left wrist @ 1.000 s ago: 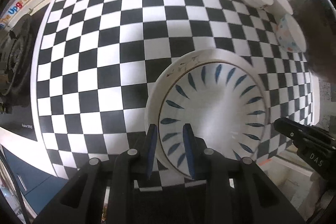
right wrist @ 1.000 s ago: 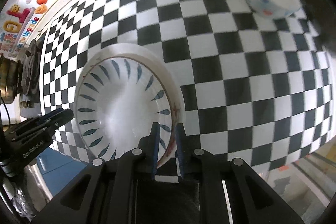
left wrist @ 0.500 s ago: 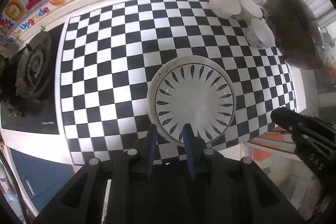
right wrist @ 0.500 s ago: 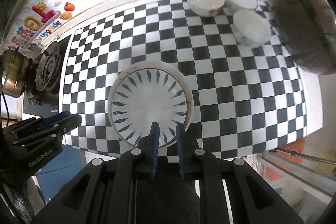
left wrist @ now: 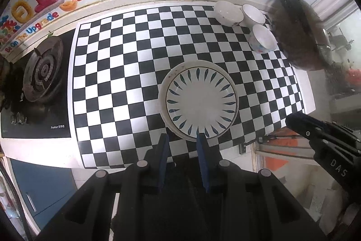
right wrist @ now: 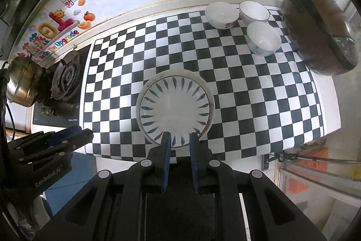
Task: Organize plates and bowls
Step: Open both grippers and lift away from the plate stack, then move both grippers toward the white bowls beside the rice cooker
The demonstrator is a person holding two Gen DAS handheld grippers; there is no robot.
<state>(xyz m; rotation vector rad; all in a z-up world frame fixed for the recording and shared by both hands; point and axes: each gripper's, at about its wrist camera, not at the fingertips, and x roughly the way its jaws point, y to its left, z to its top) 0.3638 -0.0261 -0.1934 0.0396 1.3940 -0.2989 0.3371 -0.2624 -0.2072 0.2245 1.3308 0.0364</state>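
Plates (left wrist: 200, 98) sit stacked near the counter's (left wrist: 126, 73) front edge, bowls (right wrist: 262, 37) grouped at its far right corner, so both grippers (left wrist: 182, 139) (right wrist: 179, 138) hover narrow and empty.

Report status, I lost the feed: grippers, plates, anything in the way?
Left gripper and right gripper empty, above the counter. Leaf-pattern plate stacked on plain plate. Three bowls at far right, unstacked. Nothing in the way.
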